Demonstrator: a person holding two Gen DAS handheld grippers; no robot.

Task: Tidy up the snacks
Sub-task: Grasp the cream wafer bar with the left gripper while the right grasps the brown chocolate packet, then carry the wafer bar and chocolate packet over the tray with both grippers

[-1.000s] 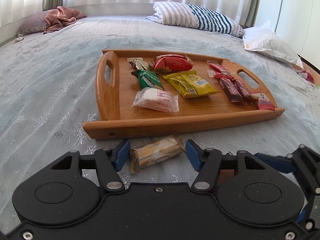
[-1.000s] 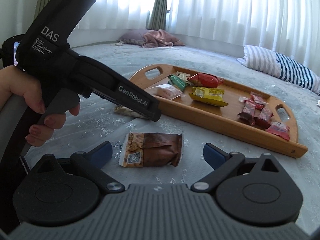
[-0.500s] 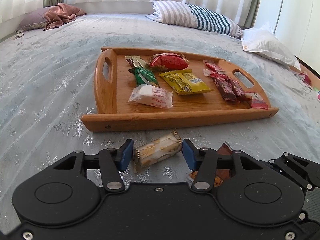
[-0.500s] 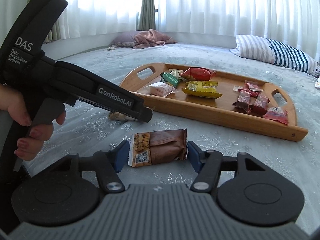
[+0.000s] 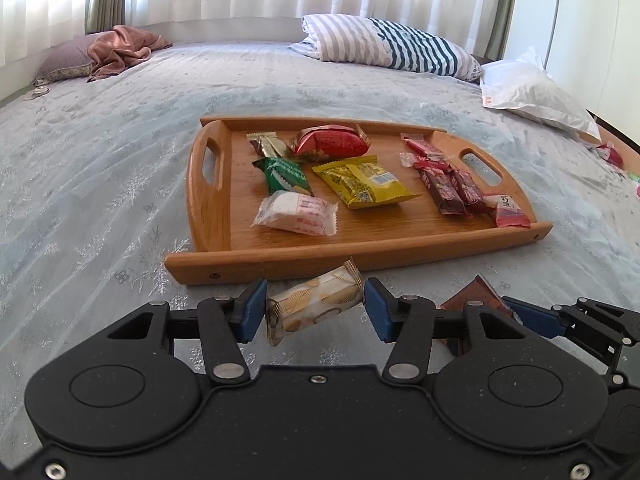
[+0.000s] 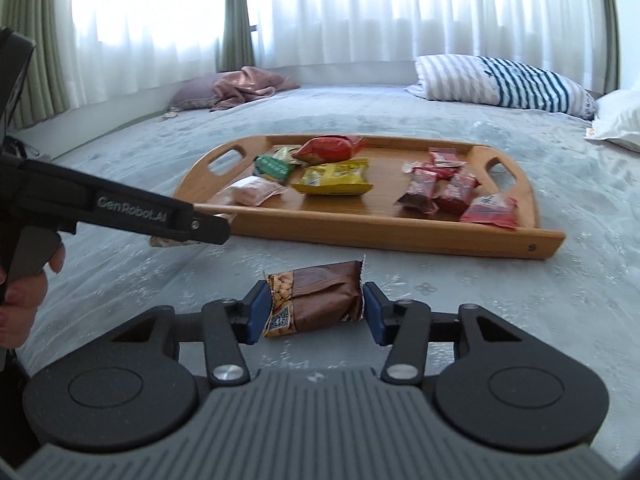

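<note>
Pinching a glossy cream biscuit pack (image 5: 314, 300), the left claw (image 5: 315, 309) is clenched; the right claw (image 6: 314, 309) is closing on a crinkly brown peanut bar (image 6: 316, 300). Beyond them, a smooth wooden tray (image 5: 208, 204) holds foil-wrapped snacks on the bed (image 5: 100, 184).

Black tool (image 5: 315, 312) w/ blue pads (image 5: 251, 310), silver screws, "GenRobot.AI" marking
</note>
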